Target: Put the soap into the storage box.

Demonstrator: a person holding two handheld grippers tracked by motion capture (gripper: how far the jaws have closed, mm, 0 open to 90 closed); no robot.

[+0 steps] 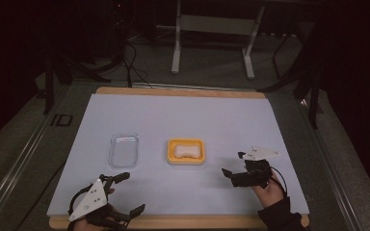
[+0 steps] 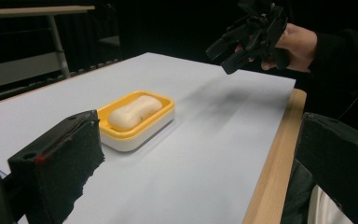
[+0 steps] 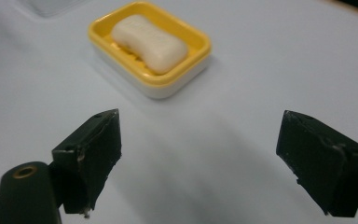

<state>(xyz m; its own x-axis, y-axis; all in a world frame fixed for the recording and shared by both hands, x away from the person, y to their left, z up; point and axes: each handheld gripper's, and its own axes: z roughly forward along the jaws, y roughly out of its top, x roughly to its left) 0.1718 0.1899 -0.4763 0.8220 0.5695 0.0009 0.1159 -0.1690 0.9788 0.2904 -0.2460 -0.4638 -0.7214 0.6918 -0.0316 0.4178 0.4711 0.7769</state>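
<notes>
The table [image 1: 183, 192] carries a clear lid [image 1: 124, 149] at left and, near the middle, a yellow dish [image 1: 170, 154] holding a soap bar [image 1: 186, 151] with its long axis crosswise. The right tongs [image 1: 234, 167], jaws apart and empty, sit nearer, just right of the dish; the left tongs [image 1: 131, 192], also apart and empty, hang back by the near edge.

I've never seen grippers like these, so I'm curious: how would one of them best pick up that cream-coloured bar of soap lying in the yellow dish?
Best guess: come from above and pinch the cream-coloured bar of soap across its narrow waist. The bar pinches in at the middle, and its top rises above the rim of the yellow dish, leaving its long sides reachable. The right gripper, open and already facing it, seems better placed.
</notes>
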